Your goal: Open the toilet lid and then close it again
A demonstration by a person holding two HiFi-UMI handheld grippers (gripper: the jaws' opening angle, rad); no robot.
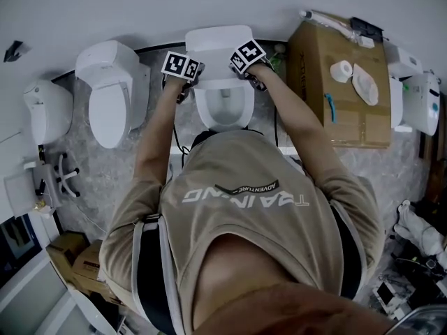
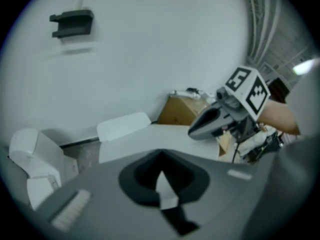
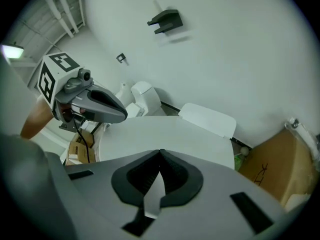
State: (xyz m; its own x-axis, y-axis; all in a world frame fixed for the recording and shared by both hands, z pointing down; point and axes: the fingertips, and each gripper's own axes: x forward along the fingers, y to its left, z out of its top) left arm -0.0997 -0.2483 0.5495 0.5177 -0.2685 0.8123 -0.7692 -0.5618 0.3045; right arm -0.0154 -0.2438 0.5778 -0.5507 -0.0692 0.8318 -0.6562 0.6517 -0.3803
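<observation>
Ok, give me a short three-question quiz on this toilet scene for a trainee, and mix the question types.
1. True or false: the toilet lid lies flat over the bowl.
2. What stands beside this toilet on the person's right? A) a cardboard box B) a ladder C) a bathtub
3. Fill in: the left tool and the right tool are each shut on the ___.

Key: 1 false, the bowl shows open in the head view; 2 A; 3 toilet lid.
</observation>
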